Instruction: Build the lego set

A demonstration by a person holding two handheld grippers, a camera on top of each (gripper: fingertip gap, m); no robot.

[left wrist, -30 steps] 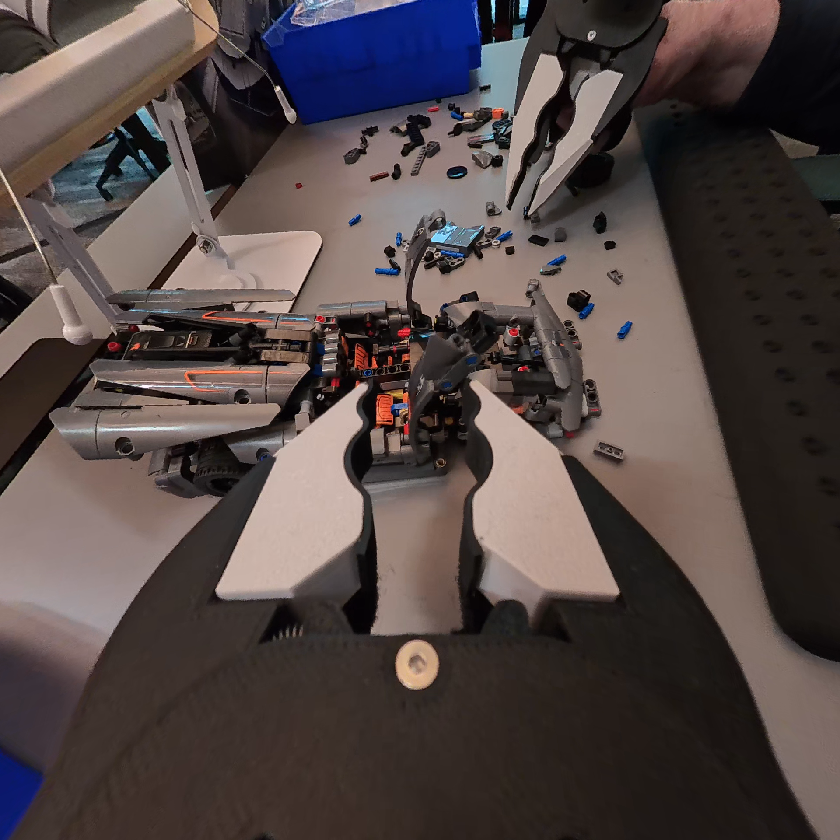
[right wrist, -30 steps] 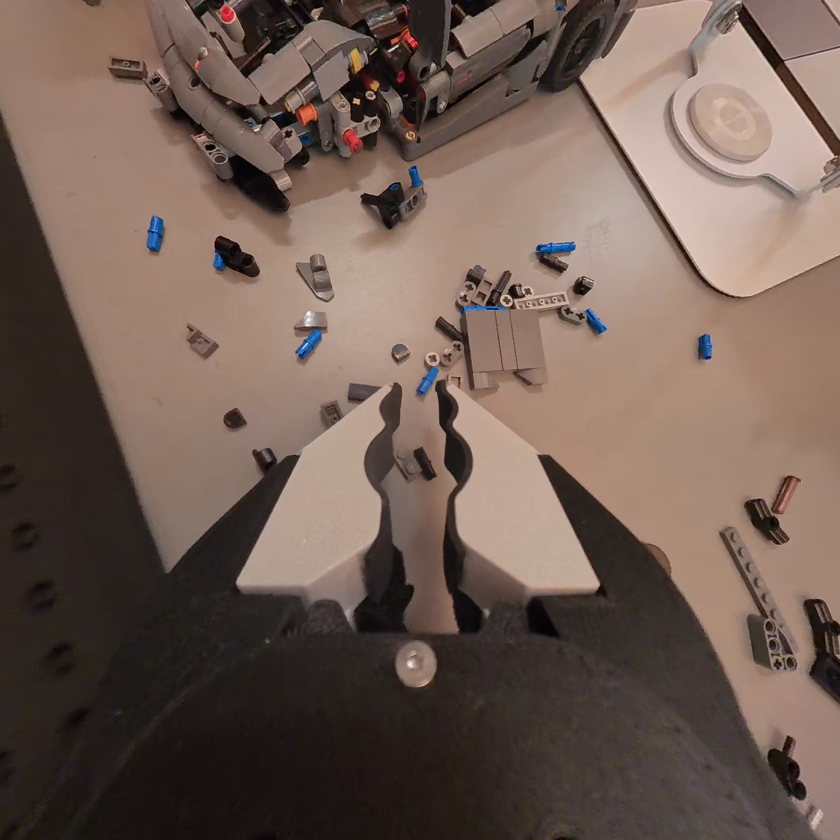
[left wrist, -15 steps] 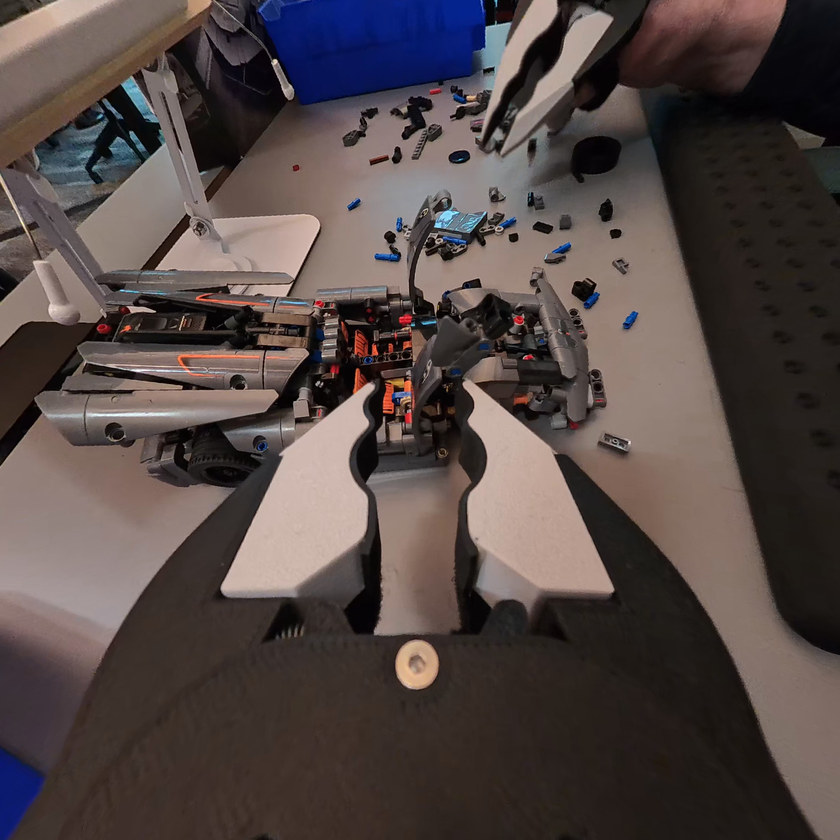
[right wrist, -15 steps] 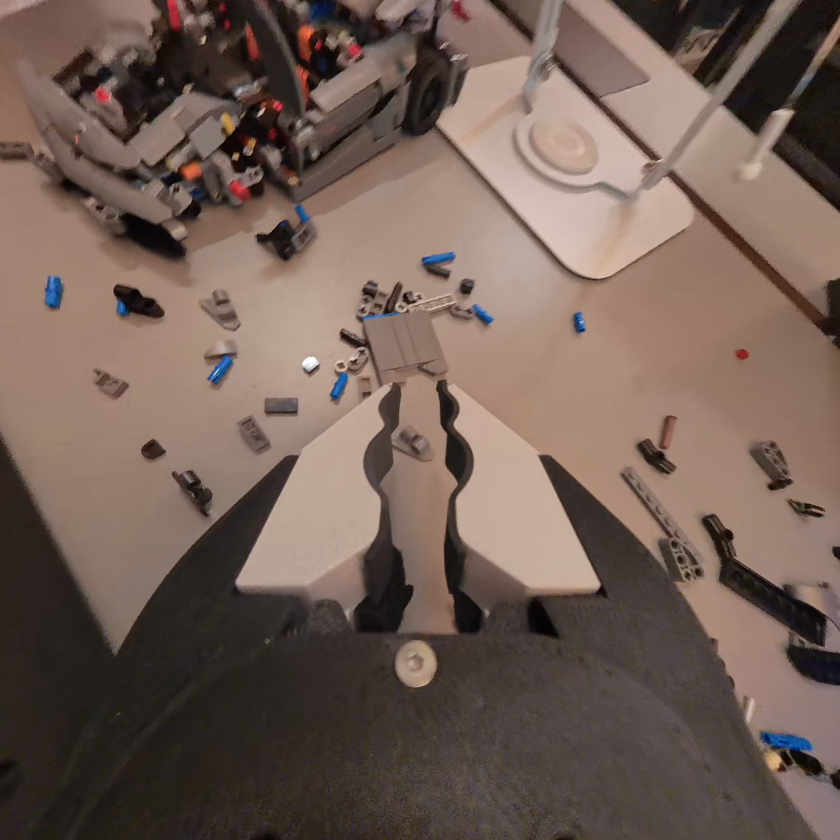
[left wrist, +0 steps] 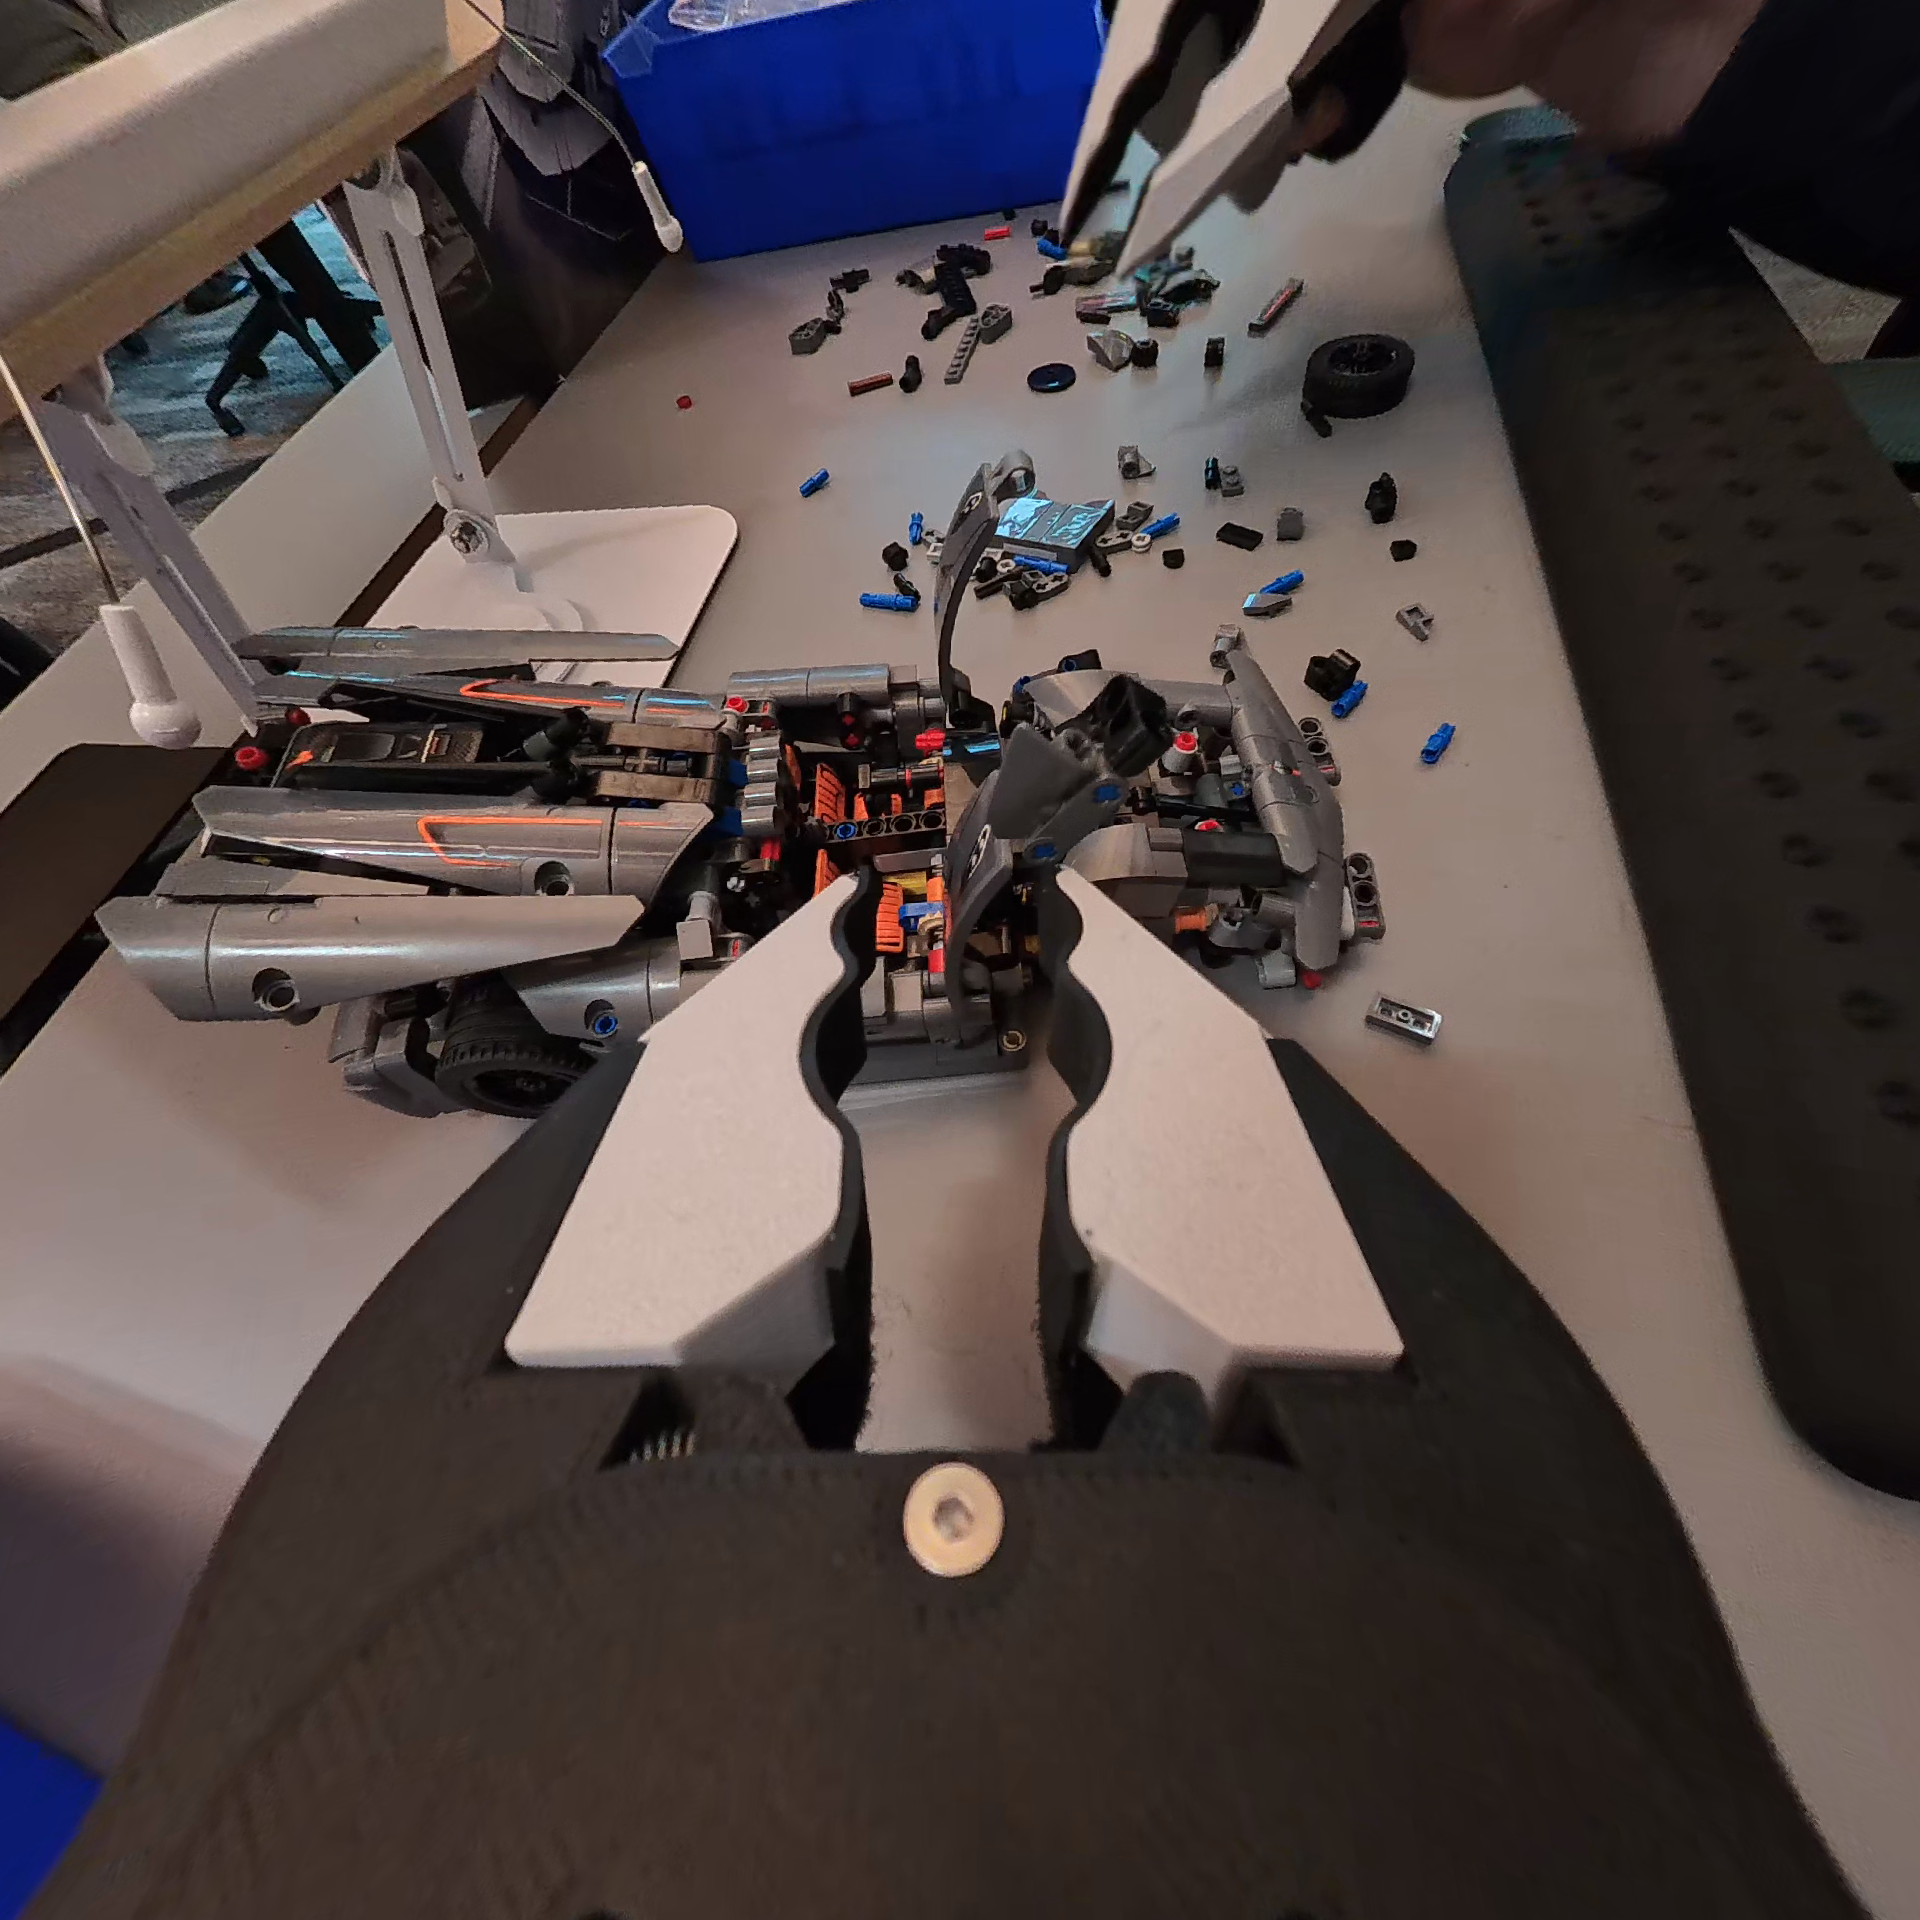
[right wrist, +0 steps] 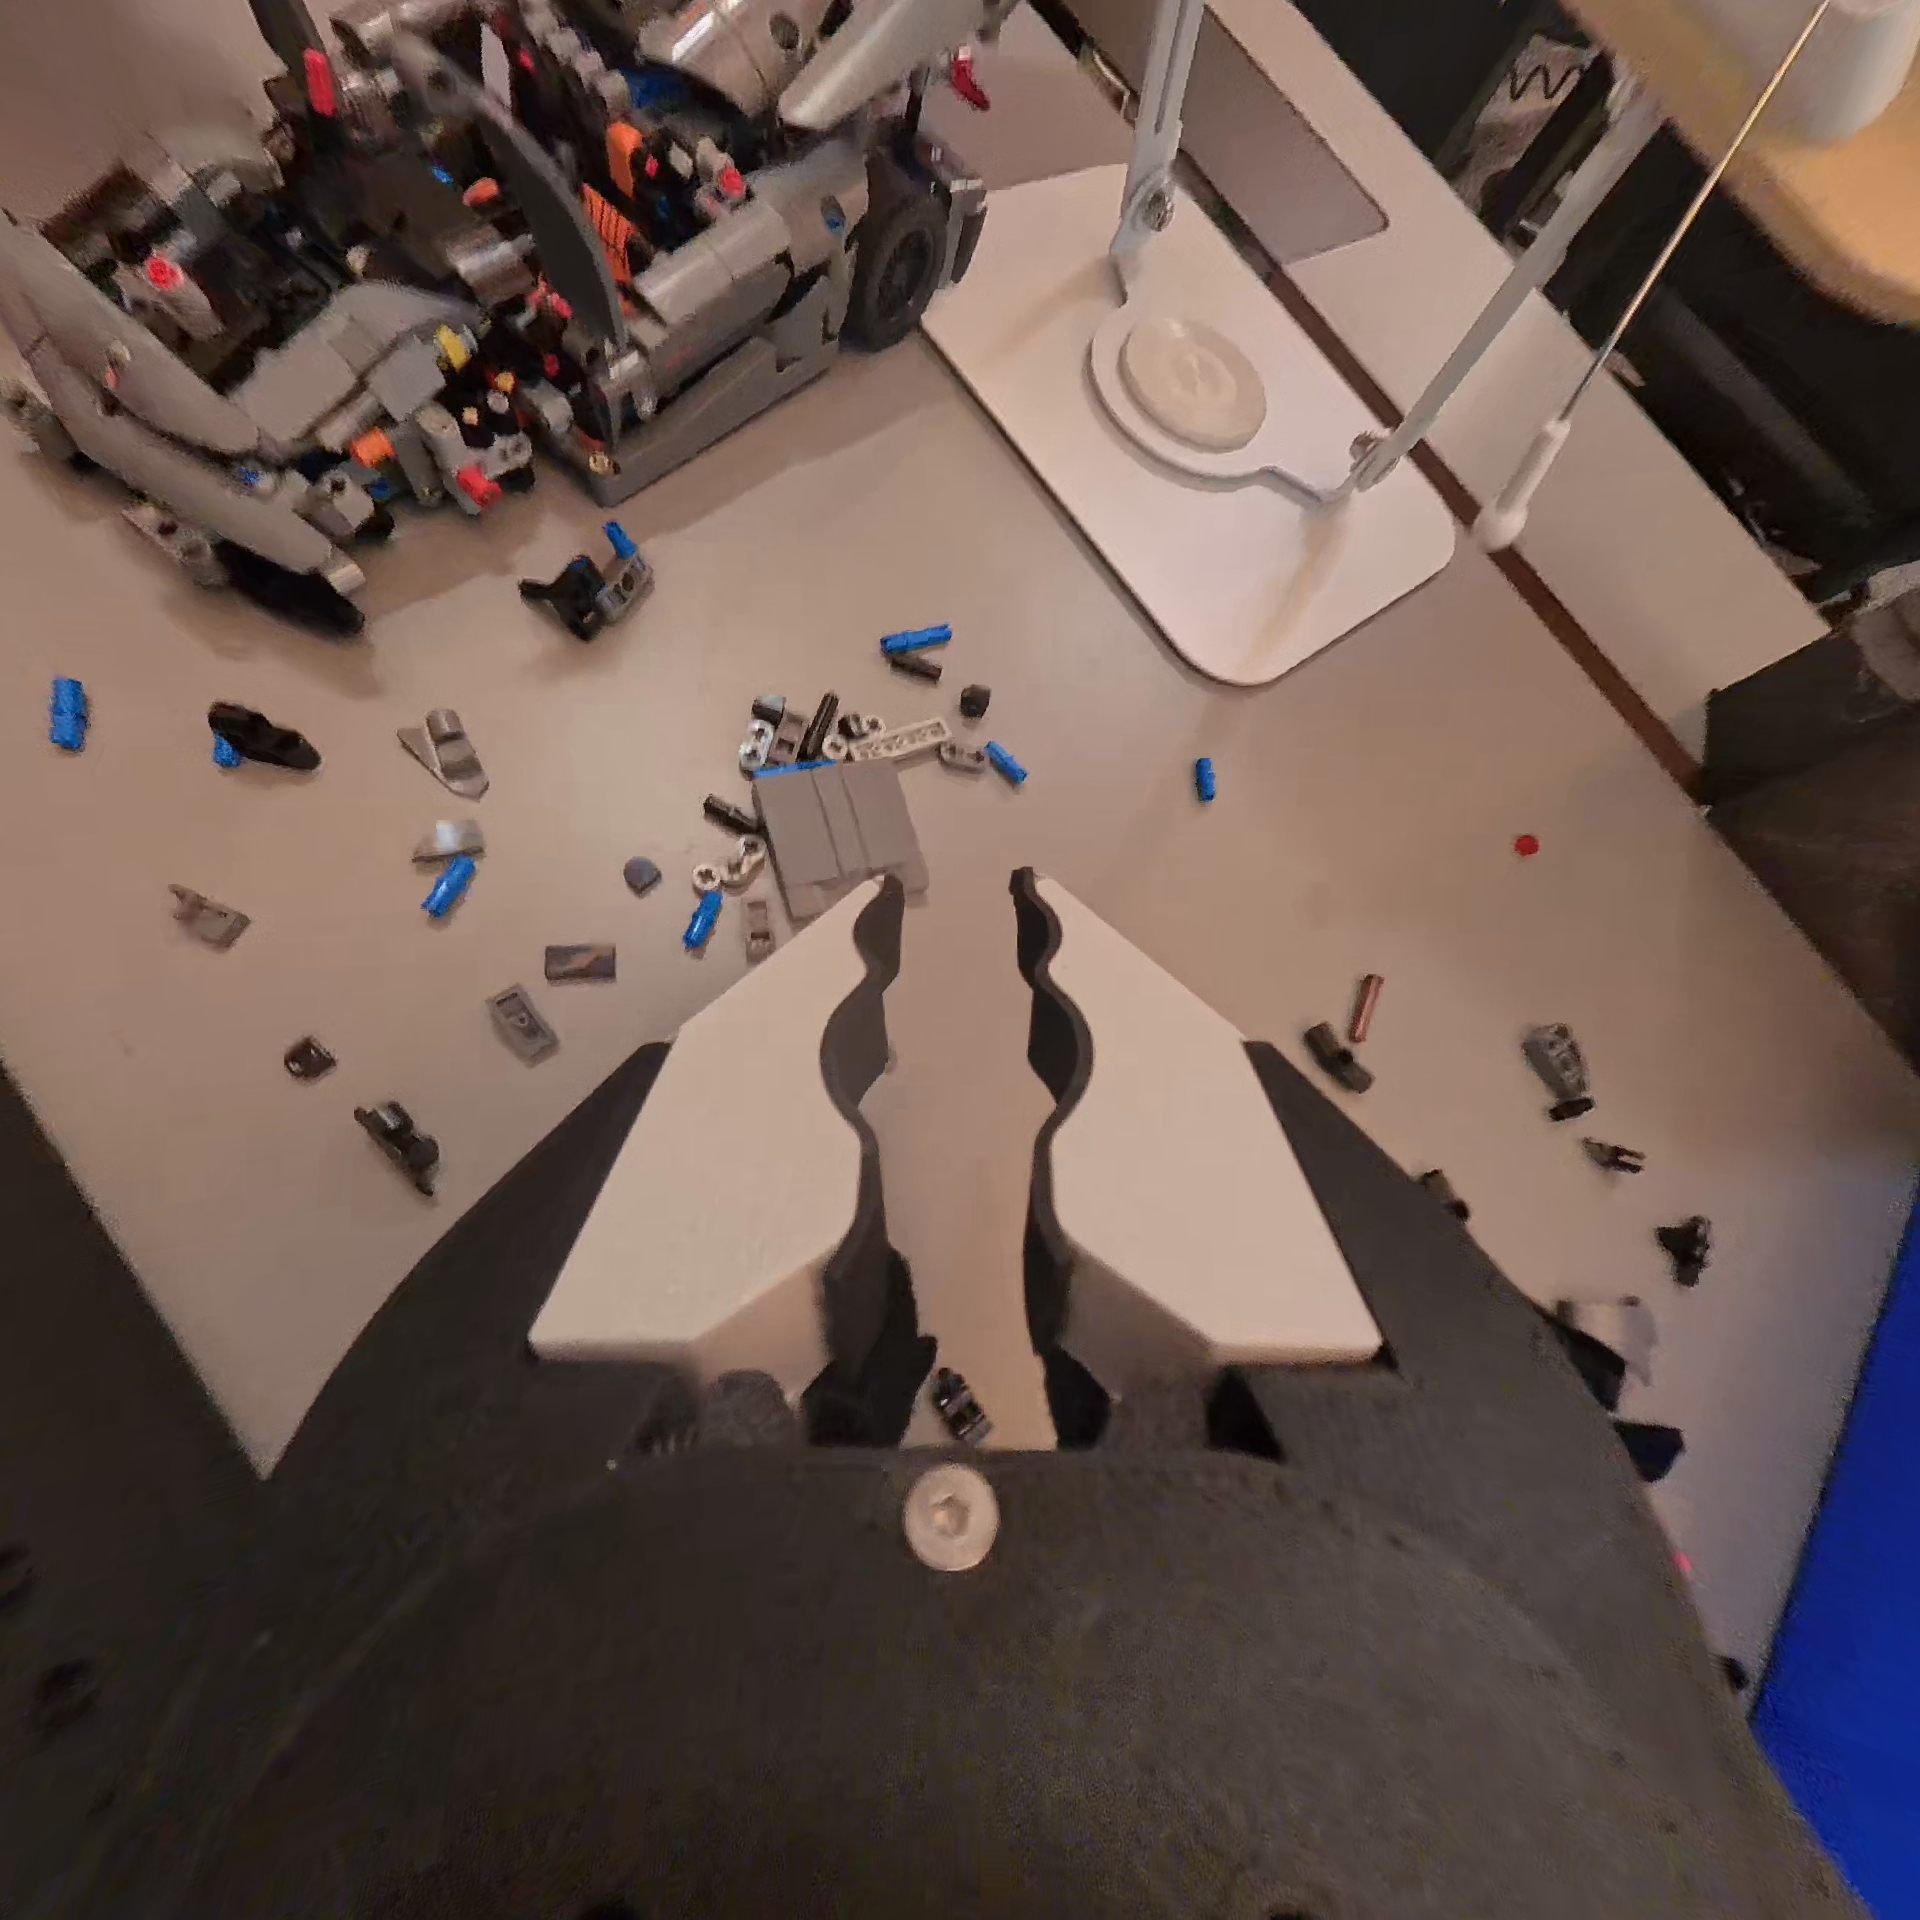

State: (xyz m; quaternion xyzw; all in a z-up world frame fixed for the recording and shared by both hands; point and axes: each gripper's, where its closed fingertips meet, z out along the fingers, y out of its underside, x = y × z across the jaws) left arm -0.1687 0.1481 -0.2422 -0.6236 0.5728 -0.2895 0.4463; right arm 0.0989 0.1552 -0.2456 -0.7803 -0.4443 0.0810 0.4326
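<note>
The grey, black and orange lego car [left wrist: 436, 831] lies on the white table [left wrist: 1507, 1195], partly built; it also shows in the right wrist view [right wrist: 499, 270]. My left gripper [left wrist: 951, 883] is open, its jaws either side of the car's near middle section; I cannot tell if they touch it. My right gripper [right wrist: 951, 883] is open and empty above the table, just short of a flat grey tile assembly [right wrist: 836, 831]. In the left wrist view the right gripper [left wrist: 1096, 244] hangs over the far pile of loose parts [left wrist: 1039, 301].
Several small blue, black and grey parts [right wrist: 447, 883] are scattered over the table. A loose black wheel [left wrist: 1356, 374] lies far right. A blue bin [left wrist: 852, 114] stands at the back. A white stand base [left wrist: 582, 571] sits left. A black mat [left wrist: 1714, 727] runs along the right. Tip to tip, the grippers are about 30 centimeters apart.
My right gripper has moved away from the car toward the blue bin and far parts pile, and its jaws have opened wider. My left gripper's jaws have narrowed slightly at the car.
</note>
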